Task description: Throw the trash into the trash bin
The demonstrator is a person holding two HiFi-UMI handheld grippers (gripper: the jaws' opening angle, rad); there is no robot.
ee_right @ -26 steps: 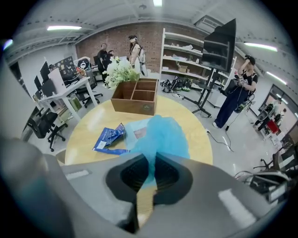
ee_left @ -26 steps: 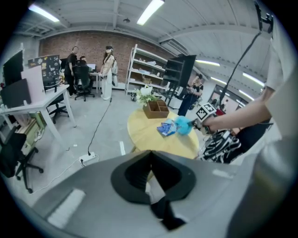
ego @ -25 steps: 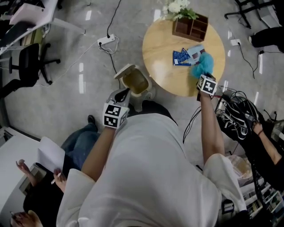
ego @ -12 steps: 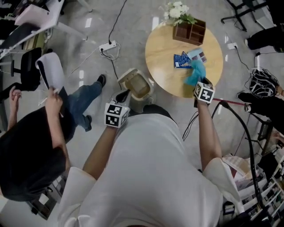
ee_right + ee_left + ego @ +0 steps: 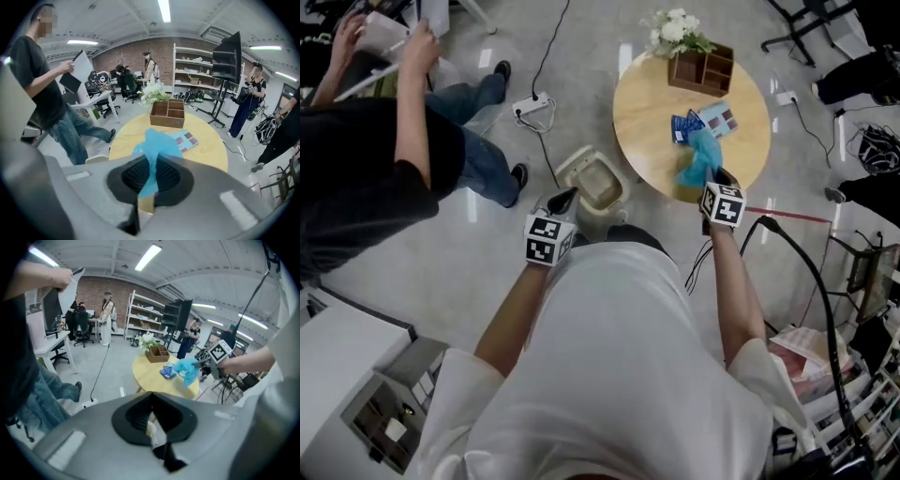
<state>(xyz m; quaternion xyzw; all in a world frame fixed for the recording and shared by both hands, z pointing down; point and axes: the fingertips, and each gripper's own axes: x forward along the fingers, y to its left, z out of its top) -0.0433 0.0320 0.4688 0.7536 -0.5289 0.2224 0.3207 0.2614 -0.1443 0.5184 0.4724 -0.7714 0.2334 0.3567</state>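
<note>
The trash is a crumpled blue glove-like piece [image 5: 697, 157] [image 5: 157, 143] [image 5: 185, 368]. My right gripper [image 5: 711, 180] [image 5: 152, 169] is shut on it and holds it above the near part of the round wooden table [image 5: 645, 111]. The cream trash bin [image 5: 598, 184] stands on the floor left of the table with its lid up. My left gripper [image 5: 563, 199] [image 5: 151, 398] hangs just near-left of the bin, its jaws together and with nothing of the trash in them.
On the table lie blue packets [image 5: 684, 125], a card [image 5: 721, 117], a wooden divided box [image 5: 704, 64] and white flowers [image 5: 675, 26]. A person in a black shirt [image 5: 366, 155] stands at the left. A power strip [image 5: 530, 101] and cables [image 5: 792, 251] lie on the floor.
My right gripper has lifted the blue trash and carried it back toward the table's near-left edge. The person in black has walked from lower left to upper left. The left gripper barely shifted.
</note>
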